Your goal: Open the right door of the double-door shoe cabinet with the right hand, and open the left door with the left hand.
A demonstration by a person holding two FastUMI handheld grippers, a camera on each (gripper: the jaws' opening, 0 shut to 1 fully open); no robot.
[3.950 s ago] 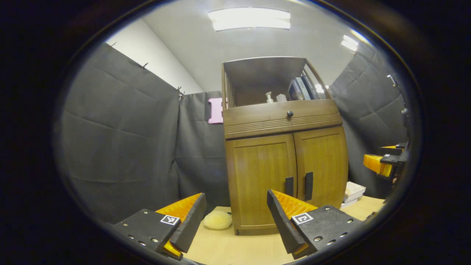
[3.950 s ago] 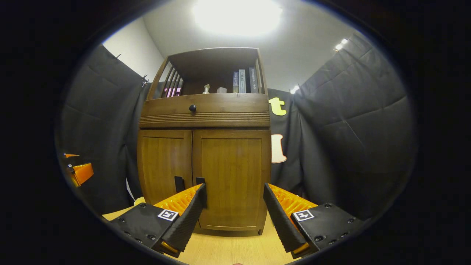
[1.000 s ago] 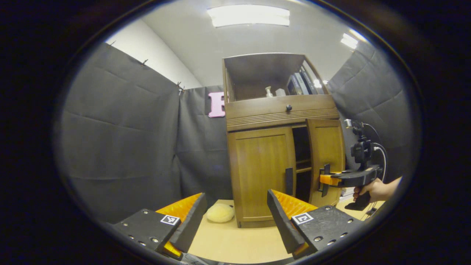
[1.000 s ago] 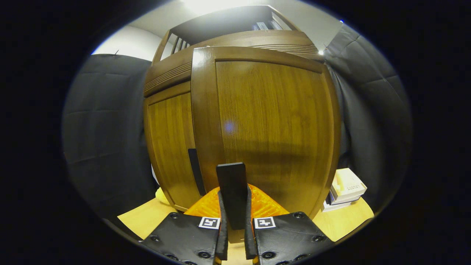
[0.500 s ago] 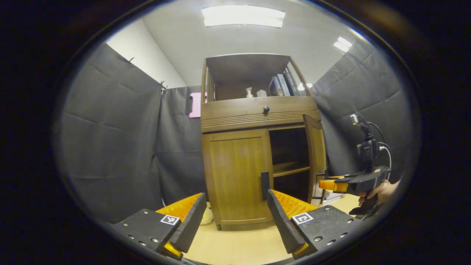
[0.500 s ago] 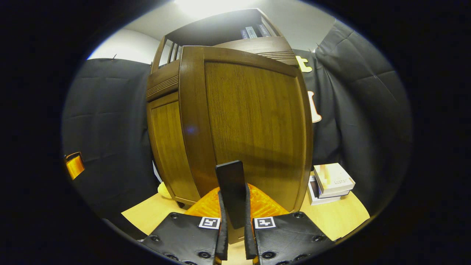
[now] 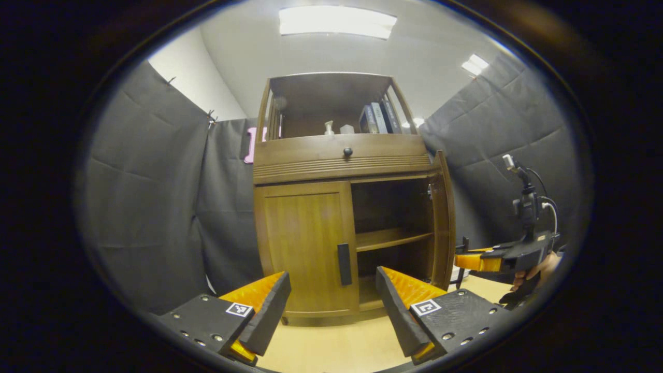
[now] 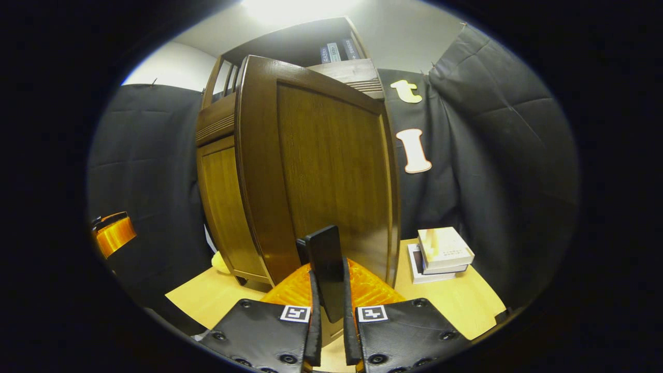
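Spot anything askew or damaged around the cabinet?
Nothing stands out. The right door hangs open, its handle pinched in the right gripper; the left door is shut, the left gripper open.

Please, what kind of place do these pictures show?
Probably a recording booth set up like a home corner. Dark cloth walls hang around a wooden shoe cabinet on a light floor, with a stack of books beside it and bright ceiling lights.
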